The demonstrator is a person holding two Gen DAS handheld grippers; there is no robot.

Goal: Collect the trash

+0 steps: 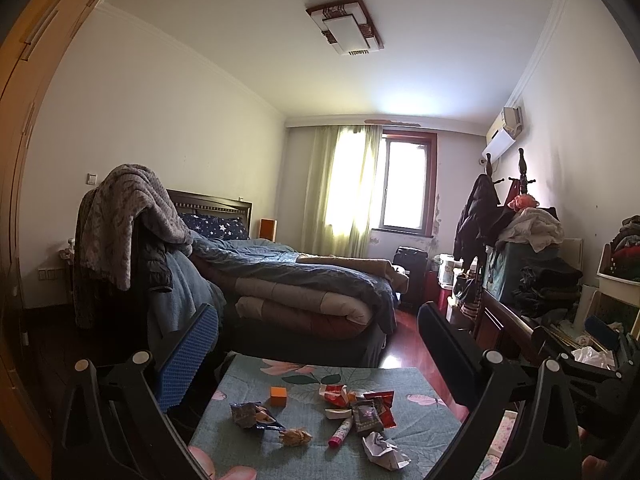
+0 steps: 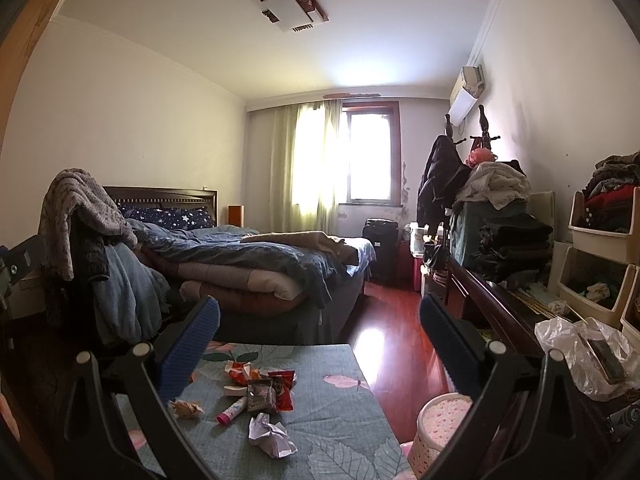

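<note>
Trash lies on a floral teal tabletop point(image 1: 420, 420): a crumpled white paper point(image 1: 383, 450), a pile of red and dark snack wrappers point(image 1: 362, 404), a blue foil wrapper point(image 1: 252, 414), a brown crumpled wad point(image 1: 295, 437), a pink tube point(image 1: 341, 431) and an orange cube point(image 1: 279, 396). My left gripper point(image 1: 320, 344) is open and empty, above the table's far edge. My right gripper point(image 2: 320, 332) is open and empty, above the same table point(image 2: 340, 412); the white paper point(image 2: 270, 434), wrappers point(image 2: 266, 386) and pink tube point(image 2: 232, 410) lie below it.
A pink-white perforated bin point(image 2: 438, 428) stands on the floor right of the table. A plastic bag point(image 2: 580, 356) lies on a dark dresser point(image 2: 492, 308) at right. An unmade bed point(image 2: 248, 264) stands behind the table. Red wooden floor point(image 2: 384, 320) runs between bed and dresser.
</note>
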